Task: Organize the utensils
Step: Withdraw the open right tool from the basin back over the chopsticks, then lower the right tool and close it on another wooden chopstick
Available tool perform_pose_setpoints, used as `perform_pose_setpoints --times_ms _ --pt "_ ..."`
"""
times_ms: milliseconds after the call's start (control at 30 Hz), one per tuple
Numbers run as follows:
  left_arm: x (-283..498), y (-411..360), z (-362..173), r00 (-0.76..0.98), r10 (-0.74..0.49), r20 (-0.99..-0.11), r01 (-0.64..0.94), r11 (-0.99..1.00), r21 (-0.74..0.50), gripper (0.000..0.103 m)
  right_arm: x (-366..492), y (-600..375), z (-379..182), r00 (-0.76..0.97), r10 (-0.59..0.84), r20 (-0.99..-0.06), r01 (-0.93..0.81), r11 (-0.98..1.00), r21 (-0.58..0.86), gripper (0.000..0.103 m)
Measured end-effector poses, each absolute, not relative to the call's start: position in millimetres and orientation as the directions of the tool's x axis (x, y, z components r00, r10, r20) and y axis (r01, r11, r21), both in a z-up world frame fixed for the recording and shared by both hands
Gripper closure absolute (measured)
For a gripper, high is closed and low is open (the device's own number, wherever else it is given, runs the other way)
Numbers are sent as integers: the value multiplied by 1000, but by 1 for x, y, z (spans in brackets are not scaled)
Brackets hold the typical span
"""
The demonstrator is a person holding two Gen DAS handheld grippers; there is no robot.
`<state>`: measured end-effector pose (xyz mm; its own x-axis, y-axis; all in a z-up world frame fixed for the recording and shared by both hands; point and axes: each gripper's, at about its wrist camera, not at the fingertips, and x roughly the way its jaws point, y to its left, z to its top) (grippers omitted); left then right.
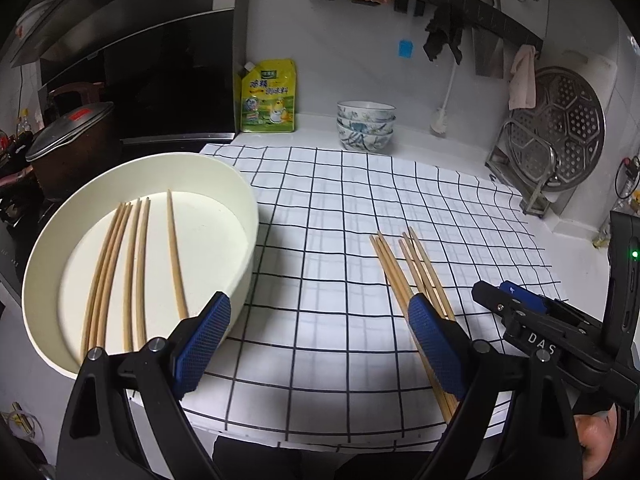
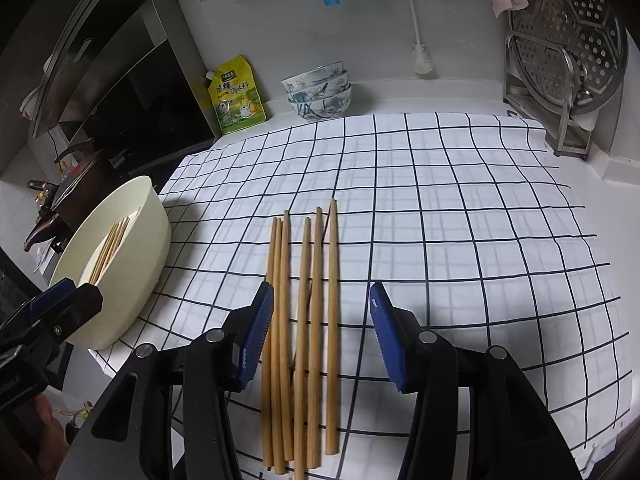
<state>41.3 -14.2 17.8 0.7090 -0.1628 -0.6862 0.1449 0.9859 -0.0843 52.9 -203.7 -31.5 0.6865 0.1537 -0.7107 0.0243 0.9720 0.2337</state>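
Note:
Several wooden chopsticks lie side by side on a white checked cloth. My right gripper hovers over their near halves with its jaws open; the blue pads stand clear on either side of the bundle. The same chopsticks show in the left wrist view, beside the right gripper. A cream round basin on the left holds several more chopsticks. My left gripper is open and empty, above the cloth next to the basin's near rim. In the right wrist view the basin is at the left.
Stacked patterned bowls and a yellow seasoning pouch stand at the back wall. A perforated steel steamer plate on a rack is at the back right. A lidded pot sits on the stove left of the basin. The counter's front edge is close below.

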Motion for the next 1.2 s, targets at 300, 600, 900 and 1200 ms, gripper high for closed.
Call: perform_pose_setpoints --times_ms 300,600,900,1200 --pt "42 -28 3 689 -142 -711 134 989 -67 14 54 -213 -39 676 168 -717 15 970 241 55" --pt "45 -35 -14 664 -123 -738 119 991 -58 14 55 -218 -49 647 140 -749 16 980 197 54" --pt "44 -39 -26 644 -132 -753 117 990 -73 14 61 -205 -68 604 79 -793 -9 996 92 54" --pt "43 -45 -36 632 -138 -763 118 990 -81 13 64 -196 -76 585 22 -811 -24 1000 10 54"
